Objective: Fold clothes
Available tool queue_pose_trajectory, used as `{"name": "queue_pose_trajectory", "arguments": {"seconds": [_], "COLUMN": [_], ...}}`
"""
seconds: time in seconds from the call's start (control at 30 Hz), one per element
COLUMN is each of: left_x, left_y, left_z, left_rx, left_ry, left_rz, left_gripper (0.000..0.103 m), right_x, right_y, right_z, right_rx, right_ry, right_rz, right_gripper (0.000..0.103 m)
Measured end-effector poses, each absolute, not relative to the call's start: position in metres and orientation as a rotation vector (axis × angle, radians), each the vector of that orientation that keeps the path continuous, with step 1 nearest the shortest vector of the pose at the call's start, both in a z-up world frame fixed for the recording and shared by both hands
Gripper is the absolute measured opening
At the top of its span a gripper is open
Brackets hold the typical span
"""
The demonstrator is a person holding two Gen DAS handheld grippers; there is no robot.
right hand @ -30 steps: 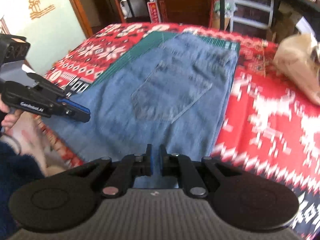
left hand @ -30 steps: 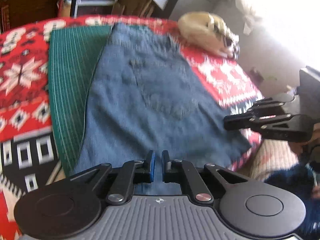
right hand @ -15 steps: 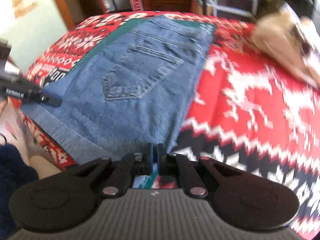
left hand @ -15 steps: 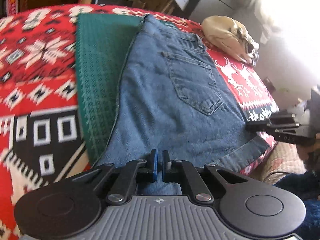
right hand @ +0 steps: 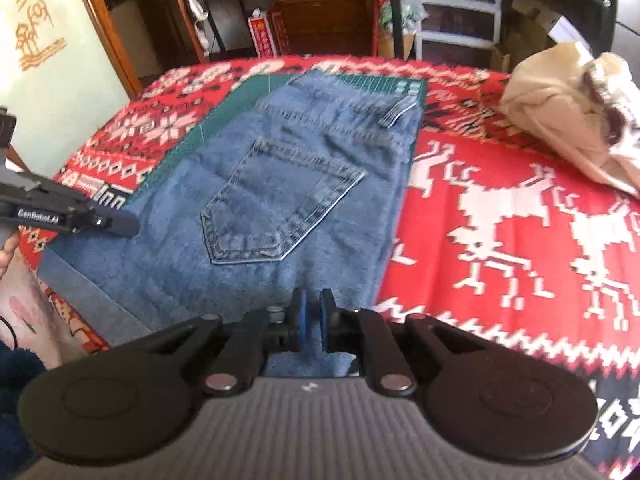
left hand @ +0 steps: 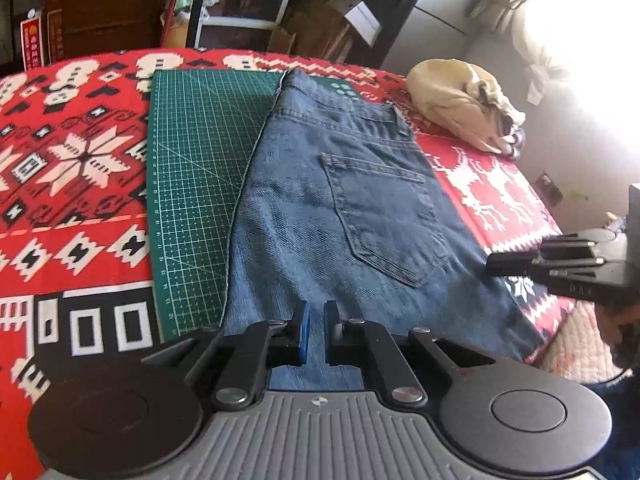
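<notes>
The folded jeans (left hand: 340, 216) lie flat on the surface, with the back pocket (left hand: 380, 216) facing up and the waistband at the far end. Their left part rests on a green cutting mat (left hand: 200, 160), and the right part lies over the red patterned cloth (left hand: 72, 152) that covers the surface. The near edge of the denim hangs slightly over the front border.

The left claw (left hand: 316, 334) is at the near edge of the jeans. Its two blue-padded fingers (left hand: 303, 332) stand with a narrow gap between them, and denim is visible in this gap — whether the fabric is really pinched there, one cannot tell. The right claw (right hand: 311, 326) is at the near right part of the same edge; its fingers (right hand: 301, 326) also leave only a small gap, with blue fabric seen between and below them, and here too the grip is not clear.

In the left wrist view the right claw (left hand: 494, 268) appears from the side, near the right border of the jeans. In the right wrist view the left claw (right hand: 130, 225) hovers at the left border of the jeans.

A beige bundle of cloth (left hand: 460, 100) lies on the red cloth at the far right, apart from the jeans. Behind the surface there are dark shelves (left hand: 256, 8) with boxes.
</notes>
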State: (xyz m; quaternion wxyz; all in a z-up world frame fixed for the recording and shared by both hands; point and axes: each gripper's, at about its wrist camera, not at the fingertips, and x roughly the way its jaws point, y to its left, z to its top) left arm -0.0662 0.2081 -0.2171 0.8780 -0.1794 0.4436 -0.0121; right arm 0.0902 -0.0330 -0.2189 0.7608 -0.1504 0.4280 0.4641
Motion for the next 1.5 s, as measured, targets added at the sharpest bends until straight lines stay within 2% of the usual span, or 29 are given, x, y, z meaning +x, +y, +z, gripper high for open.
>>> {"name": "queue_pose_trajectory", "arguments": {"seconds": [0.43, 0.8, 1.07, 1.43, 1.5], "left_x": [-0.107, -0.06, -0.091, -0.134, -0.144], "left_y": [0.224, 0.218, 0.223, 0.228, 0.229], "left_z": [-0.222, -0.212, -0.211, -0.202, -0.193], "left_rx": [-0.403, -0.419, -0.422, -0.42, -0.424], "left_ry": [0.973, 0.878, 0.921, 0.955, 0.939], "left_rz": [0.056, 0.016, 0.044, 0.09, 0.104], "left_gripper": [0.003, 0.005, 0.004, 0.003, 0.008], "right_x": [0.089, 0.087, 0.09, 0.083, 0.08], "right_y": [-0.062, -0.031, -0.045, -0.09, -0.097], "right_z": [-0.226, -0.21, -0.222, -0.213, -0.209], "right_rx": [-0.255, -0.284, -0.251, -0.137, -0.11], "right_ry": [1.009, 0.94, 1.005, 1.058, 1.059], "right_rz": [0.982, 1.013, 1.003, 0.955, 0.952], "right_gripper": [0.008, 0.009, 0.006, 0.01, 0.01]}}
